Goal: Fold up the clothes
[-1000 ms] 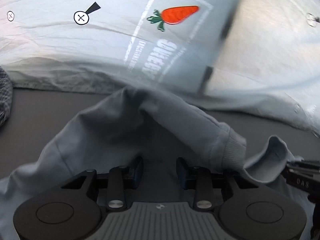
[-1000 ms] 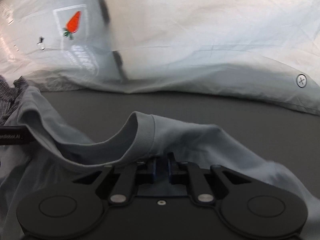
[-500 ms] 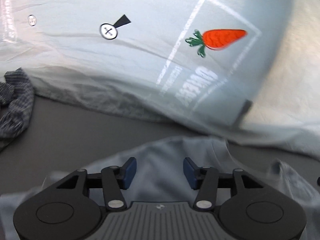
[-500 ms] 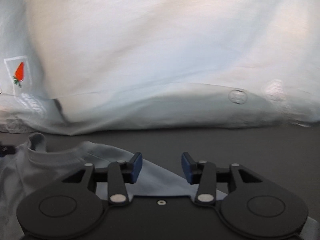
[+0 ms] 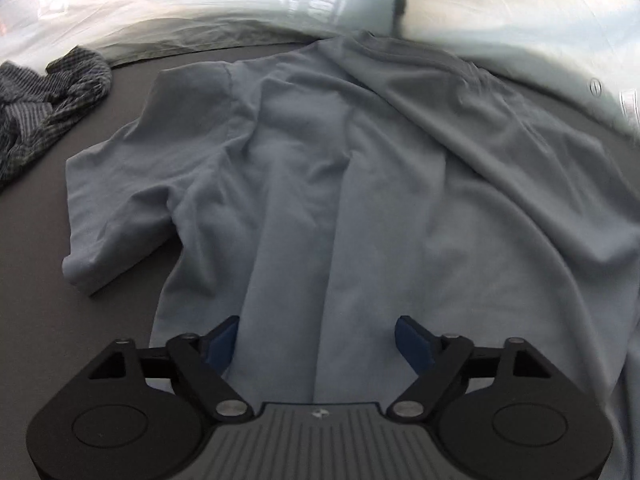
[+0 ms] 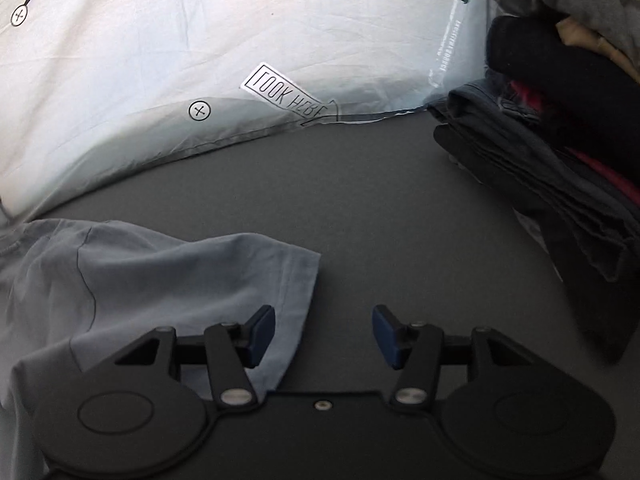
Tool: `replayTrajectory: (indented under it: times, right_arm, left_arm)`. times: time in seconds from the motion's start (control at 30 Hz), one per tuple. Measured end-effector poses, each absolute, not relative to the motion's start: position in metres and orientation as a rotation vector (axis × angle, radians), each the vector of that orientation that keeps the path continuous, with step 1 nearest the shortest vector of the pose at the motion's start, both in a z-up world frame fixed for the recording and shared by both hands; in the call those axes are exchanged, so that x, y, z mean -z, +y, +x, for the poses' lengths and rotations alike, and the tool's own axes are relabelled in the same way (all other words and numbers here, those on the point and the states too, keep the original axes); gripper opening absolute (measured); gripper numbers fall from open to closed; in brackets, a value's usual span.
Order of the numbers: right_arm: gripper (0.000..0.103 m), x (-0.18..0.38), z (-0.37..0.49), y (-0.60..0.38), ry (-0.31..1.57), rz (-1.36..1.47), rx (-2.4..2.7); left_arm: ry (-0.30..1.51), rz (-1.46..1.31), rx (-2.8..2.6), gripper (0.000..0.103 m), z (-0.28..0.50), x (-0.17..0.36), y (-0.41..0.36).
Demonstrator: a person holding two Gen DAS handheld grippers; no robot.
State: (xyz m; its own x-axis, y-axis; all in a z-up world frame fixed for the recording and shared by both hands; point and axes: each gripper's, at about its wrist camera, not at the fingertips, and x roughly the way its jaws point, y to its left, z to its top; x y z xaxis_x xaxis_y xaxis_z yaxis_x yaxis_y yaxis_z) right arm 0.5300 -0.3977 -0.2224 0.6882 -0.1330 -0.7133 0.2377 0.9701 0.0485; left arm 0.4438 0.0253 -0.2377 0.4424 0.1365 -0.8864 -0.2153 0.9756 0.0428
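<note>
Left wrist: pale blue cotton T-shirt (image 5: 360,184) spread flat, long axis running straight ahead.
Left gripper (image 5: 316,340) over hem, right gripper (image 6: 324,334) beside sleeve; both jaws wide, empty.

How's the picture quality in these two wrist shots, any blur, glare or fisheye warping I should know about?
Left wrist view: the blue T-shirt looks soft and slightly blurred, and the pale sheet behind it bows with fisheye curvature. Right wrist view: sharper, with readable print on the sheet, which is bright and nearly washed out, while the stack of folded clothes sits in shadow.
</note>
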Motion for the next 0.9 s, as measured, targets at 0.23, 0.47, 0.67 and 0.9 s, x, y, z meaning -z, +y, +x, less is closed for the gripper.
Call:
replayTrajectory:
  times: [0.23,0.47,0.67,0.9]
  right_arm:
    - [0.055,0.232,0.563,-0.403,0.744,0.101,0.098]
    - [0.004,0.227,0.579,-0.407,0.73,0.049,0.031]
    - [0.004,0.22,0.598,-0.433,0.68,-0.001,0.242]
    - [0.037,0.207,0.578,-0.424,0.701,-0.06,0.275]
  left_arm:
    - [1.136,-0.115,-0.248,0.103,0.47,0.245,0.021]
    - [1.153,-0.123,-0.251,0.103,0.476,0.245,0.019]
    - [1.15,-0.115,-0.235,0.103,0.478,0.245,0.021]
    - [1.141,-0.097,-0.217,0.101,0.47,0.238,0.025]
